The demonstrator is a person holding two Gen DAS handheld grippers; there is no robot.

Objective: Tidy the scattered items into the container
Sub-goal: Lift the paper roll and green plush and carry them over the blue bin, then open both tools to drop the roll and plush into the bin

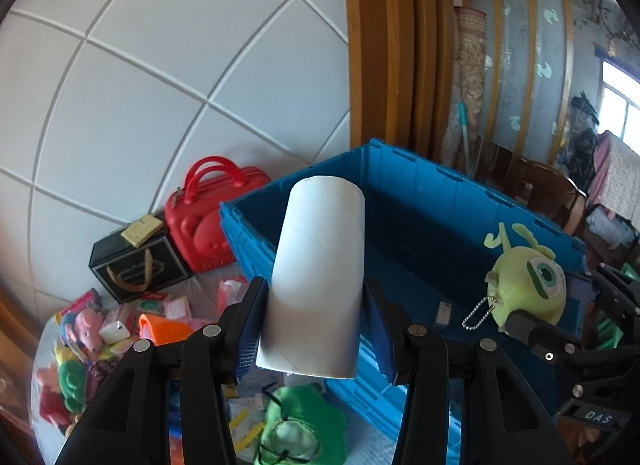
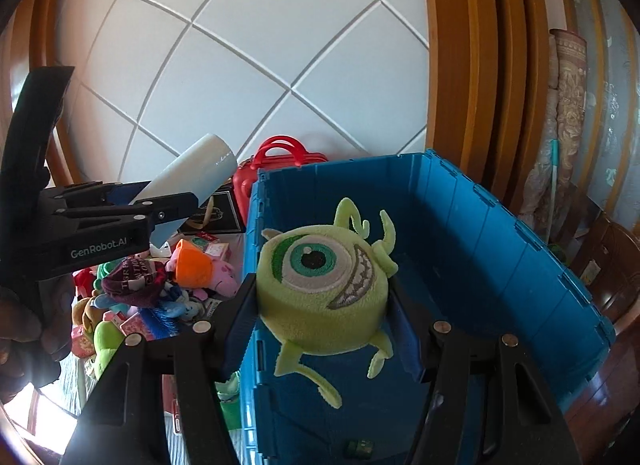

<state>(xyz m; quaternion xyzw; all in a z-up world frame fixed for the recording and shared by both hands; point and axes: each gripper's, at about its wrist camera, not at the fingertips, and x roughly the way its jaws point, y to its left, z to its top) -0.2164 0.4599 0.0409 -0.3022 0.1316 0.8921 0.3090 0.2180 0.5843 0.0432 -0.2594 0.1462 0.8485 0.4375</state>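
Note:
My left gripper (image 1: 316,329) is shut on a white cardboard tube (image 1: 316,277), held upright just in front of the near wall of the blue crate (image 1: 420,193). The tube also shows in the right wrist view (image 2: 192,177). My right gripper (image 2: 324,325) is shut on a green one-eyed monster plush (image 2: 324,281) and holds it above the open blue crate (image 2: 500,241). The plush with its bead chain also shows in the left wrist view (image 1: 528,285), over the crate's right side.
A heap of toys and packets (image 1: 100,333) lies left of the crate, with an orange cup (image 2: 196,265), a green plush (image 1: 296,429), a red toy suitcase (image 1: 208,217) and a black box (image 1: 136,265). A small dark item (image 2: 360,447) lies inside the crate. Tiled wall and wooden door frame behind.

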